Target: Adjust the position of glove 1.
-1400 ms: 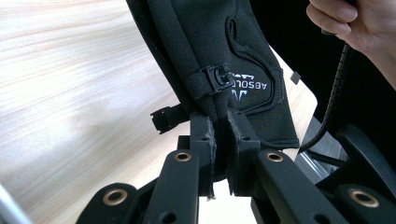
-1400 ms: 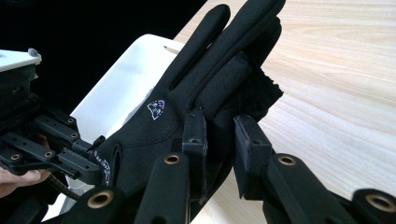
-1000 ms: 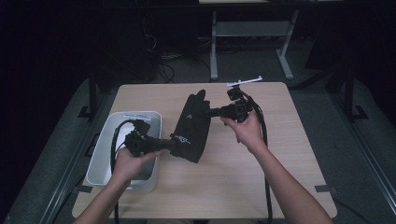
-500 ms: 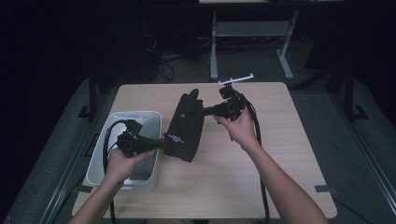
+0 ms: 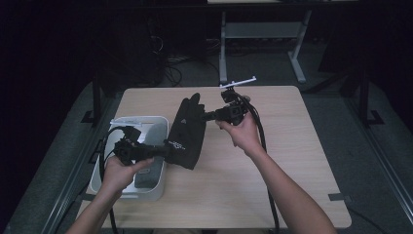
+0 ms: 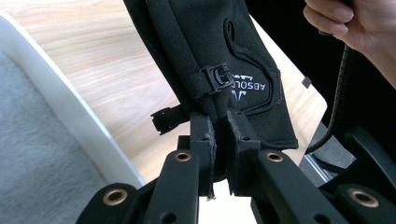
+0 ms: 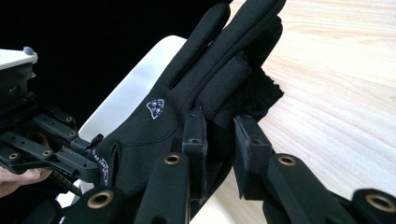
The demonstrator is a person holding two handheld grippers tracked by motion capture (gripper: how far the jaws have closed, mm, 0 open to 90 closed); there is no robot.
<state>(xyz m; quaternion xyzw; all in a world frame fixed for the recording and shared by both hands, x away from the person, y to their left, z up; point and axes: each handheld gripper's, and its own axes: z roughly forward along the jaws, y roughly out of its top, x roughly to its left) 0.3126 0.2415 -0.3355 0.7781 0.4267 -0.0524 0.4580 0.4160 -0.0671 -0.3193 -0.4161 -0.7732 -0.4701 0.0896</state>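
Black fabric: we see a soft, light glove (image 5: 187, 131) held above the table (image 5: 292, 170), at 3 o'clock from the white bin (image 5: 146, 124).
Left gripper (image 6: 219, 140): jaws pressed together on the cuff.
Right gripper (image 7: 219, 135): jaws clamped on the finger end.
Handling: we judge it limp; it sags, so we hold both ends.
Writing: "ABSOL…", partly hidden, beside a small buckle (image 6: 215, 77).

Glove and bin partly hidden

The black glove (image 6: 219, 56) is running off the top edge, its logo lettering cut short; it is covering the white bin (image 5: 127, 185) rim.
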